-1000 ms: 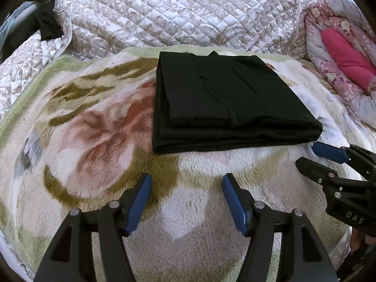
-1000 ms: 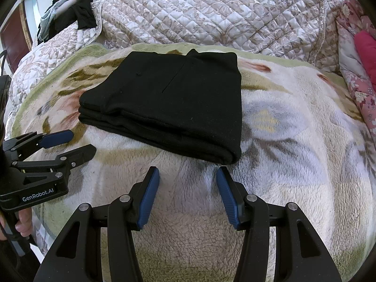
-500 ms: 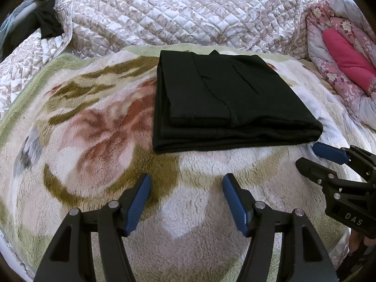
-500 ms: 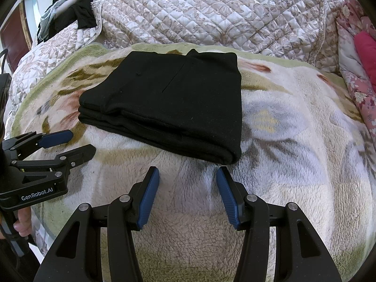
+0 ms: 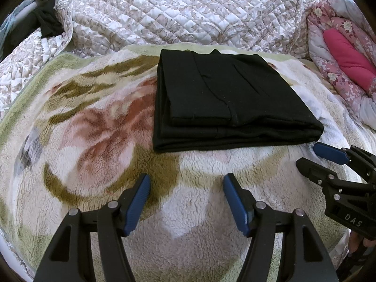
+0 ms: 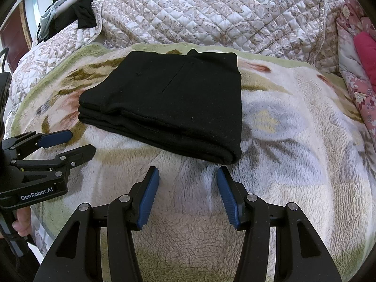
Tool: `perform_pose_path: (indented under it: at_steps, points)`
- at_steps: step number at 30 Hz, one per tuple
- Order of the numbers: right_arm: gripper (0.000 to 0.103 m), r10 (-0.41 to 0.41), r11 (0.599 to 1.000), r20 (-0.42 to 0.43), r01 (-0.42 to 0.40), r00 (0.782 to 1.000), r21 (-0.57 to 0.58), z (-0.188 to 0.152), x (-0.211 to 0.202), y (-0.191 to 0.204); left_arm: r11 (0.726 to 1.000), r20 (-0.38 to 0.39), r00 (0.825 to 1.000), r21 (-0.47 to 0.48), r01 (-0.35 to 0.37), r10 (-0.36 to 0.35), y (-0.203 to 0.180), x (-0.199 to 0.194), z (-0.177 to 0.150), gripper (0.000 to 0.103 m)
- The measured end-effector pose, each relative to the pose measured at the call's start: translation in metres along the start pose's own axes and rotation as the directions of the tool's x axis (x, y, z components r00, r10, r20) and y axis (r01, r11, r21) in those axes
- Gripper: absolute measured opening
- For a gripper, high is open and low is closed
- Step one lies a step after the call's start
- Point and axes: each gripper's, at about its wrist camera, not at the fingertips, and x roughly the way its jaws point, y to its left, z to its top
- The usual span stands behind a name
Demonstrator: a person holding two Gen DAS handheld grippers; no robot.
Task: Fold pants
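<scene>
Black pants (image 5: 230, 98) lie folded into a flat, layered rectangle on a fleece flower-print blanket (image 5: 94, 141); the same pants (image 6: 169, 108) fill the middle of the right wrist view. My left gripper (image 5: 186, 183) hovers open just in front of the stack's near edge, nothing between its blue pads. My right gripper (image 6: 188, 176) is also open and empty, close to the stack's near right corner. Each gripper shows in the other's view: the right gripper (image 5: 310, 155) at the right edge, the left gripper (image 6: 80, 143) at the left edge.
A quilted beige bedspread (image 5: 178, 11) rises behind the blanket. A pink floral quilt (image 5: 340, 58) lies at the right. Dark clothes (image 6: 80, 11) hang at the far left. A person's fingers (image 6: 20, 221) grip the left tool's handle.
</scene>
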Motion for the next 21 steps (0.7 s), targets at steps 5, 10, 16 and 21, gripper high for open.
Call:
perform_pose_path:
  at_steps: [5,10,16,21]
  points:
    - [0.052,-0.001,1.000,0.000,0.001,1.000,0.000,0.0000,-0.0001,0.0000,1.000,0.000,1.000,0.004,-0.002,0.002,0.0005,0.0001,0.0003,0.068]
    - [0.052,-0.001,1.000,0.000,0.001,1.000,0.000,0.0001,-0.0002,0.0001,1.000,0.000,1.000,0.005,0.000,0.000,0.0008,0.0004,0.0009,0.068]
    - [0.052,-0.002,1.000,0.001,0.002,1.000,0.000,0.0001,-0.0002,0.0006,1.000,-0.001,1.000,0.005,0.001,-0.001,0.0011,0.0006,0.0010,0.068]
    - [0.052,-0.003,1.000,0.001,0.003,1.000,0.000,0.0000,-0.0001,0.0007,1.000,-0.001,1.000,0.006,0.001,-0.001,0.0015,0.0007,0.0010,0.068]
